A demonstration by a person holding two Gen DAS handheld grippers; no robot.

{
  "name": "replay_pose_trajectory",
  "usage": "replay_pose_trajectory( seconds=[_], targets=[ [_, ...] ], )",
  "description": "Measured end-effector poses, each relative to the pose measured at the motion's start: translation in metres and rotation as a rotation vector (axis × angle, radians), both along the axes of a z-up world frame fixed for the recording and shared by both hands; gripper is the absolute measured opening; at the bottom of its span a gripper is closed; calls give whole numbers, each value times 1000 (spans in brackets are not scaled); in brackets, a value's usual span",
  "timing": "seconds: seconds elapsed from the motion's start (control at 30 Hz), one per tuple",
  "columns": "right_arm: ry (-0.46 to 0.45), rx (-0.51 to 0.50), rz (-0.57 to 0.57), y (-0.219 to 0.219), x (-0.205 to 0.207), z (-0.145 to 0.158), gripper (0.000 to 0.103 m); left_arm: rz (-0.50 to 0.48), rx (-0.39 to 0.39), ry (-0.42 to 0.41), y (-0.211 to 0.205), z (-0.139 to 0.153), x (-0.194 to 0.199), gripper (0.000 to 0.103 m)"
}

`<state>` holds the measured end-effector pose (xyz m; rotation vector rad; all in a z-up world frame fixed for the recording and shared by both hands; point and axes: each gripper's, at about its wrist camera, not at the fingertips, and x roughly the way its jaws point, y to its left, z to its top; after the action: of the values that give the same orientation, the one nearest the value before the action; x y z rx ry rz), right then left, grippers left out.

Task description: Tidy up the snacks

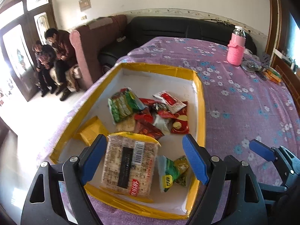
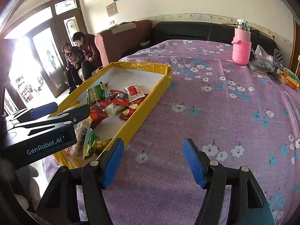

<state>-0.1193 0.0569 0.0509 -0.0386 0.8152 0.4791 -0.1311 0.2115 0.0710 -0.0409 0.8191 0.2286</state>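
Dropping the cracker pack [image 1: 129, 163] well seems to be the step in hand, and that means letting it fall flat inside the tray [image 1: 201, 101], away from the yellow wall. The left gripper [image 1: 144, 159] hangs over the near end of the tray with its fingers spread wide. The pack sits between them, close by the left finger, but it looks loose, not squeezed. It is hard to tell if it lies on the tray floor or is dropping. A good way is to lift the gripper straight up so no finger drags the pack out.

The right gripper [image 2: 156, 164] is beside the tray, over the purple cloth [image 2: 215, 112]. Its fingers are spread too and hold nothing.

The tray is big, white inside, with a yellow rim. The cracker pack is the biggest snack, clear, with a black label and a bar code. A small green packet [image 1: 171, 172] lies just beside it. A pile of red and green snacks [image 1: 150, 112] sits in the middle.
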Motion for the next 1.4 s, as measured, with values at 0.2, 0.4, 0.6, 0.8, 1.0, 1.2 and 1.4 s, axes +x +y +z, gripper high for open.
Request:
replay_pose_trajectory(
  seconds=[0.2, 0.4, 0.6, 0.8, 1.0, 1.2, 1.4],
  targets=[
    [-4, 13, -38, -15, 3, 3, 68, 98, -3, -60, 48, 8, -38, 84],
    [23, 21, -11, -10, 8, -2, 68, 247, 89, 32, 103, -16, -72, 84],
    [17, -7, 25, 5, 1, -4, 68, 270, 107, 65, 123, -34, -88, 88],
    [44, 8, 7, 6, 8, -10, 68, 271, 142, 99, 141, -38, -89, 88],
    [61, 2, 9, 9, 9, -14, 68, 253, 135, 145, 145, -53, -55, 88],
    [78, 2, -7, 9, 16, -17, 68, 191, 124, 132, 130, -50, -39, 88],
    [94, -54, -9, 21, 35, -19, 68, 98, 88, 125, 101, -53, -28, 88]
  ],
)
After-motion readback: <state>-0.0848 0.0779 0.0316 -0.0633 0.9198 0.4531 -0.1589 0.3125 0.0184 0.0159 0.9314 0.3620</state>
